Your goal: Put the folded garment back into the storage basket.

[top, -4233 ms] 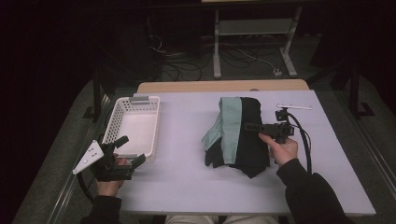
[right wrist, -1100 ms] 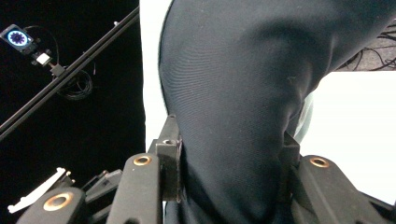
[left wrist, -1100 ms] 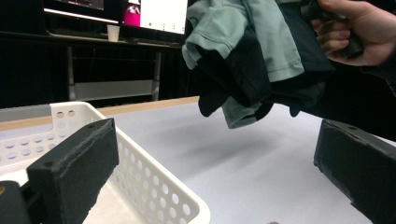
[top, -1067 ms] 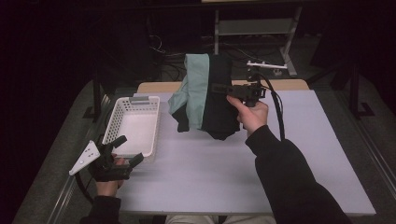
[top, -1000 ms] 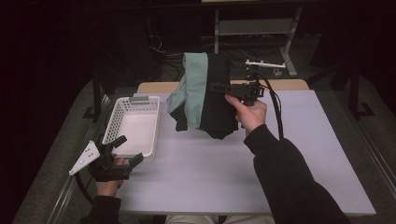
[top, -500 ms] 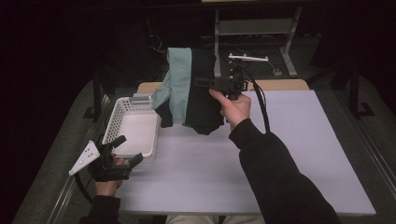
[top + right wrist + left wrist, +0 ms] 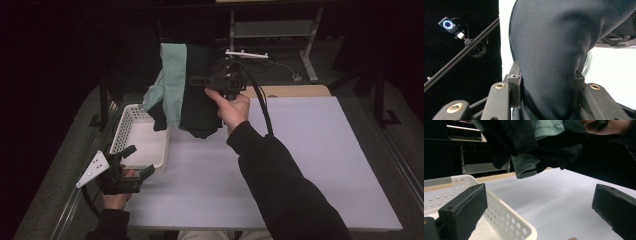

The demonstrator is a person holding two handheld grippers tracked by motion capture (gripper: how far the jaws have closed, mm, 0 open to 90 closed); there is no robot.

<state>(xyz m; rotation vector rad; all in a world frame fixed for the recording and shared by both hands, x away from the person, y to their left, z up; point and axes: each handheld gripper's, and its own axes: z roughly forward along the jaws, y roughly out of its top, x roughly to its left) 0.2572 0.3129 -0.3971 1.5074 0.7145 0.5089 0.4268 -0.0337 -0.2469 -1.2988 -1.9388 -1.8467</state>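
R arm outstretched, right gripper (image 7: 200, 80) clamped on folded garment (image 7: 187, 90) over basket (image 7: 142, 142)

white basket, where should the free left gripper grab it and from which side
Probably the near long rim of the white basket, from above. The left gripper sits open right beside that corner. The perforated wall is thin and upright, so the two jaws could straddle it, one inside and one outside. The bundle of clothes in the right gripper hangs over the far end, so stay at the near end.
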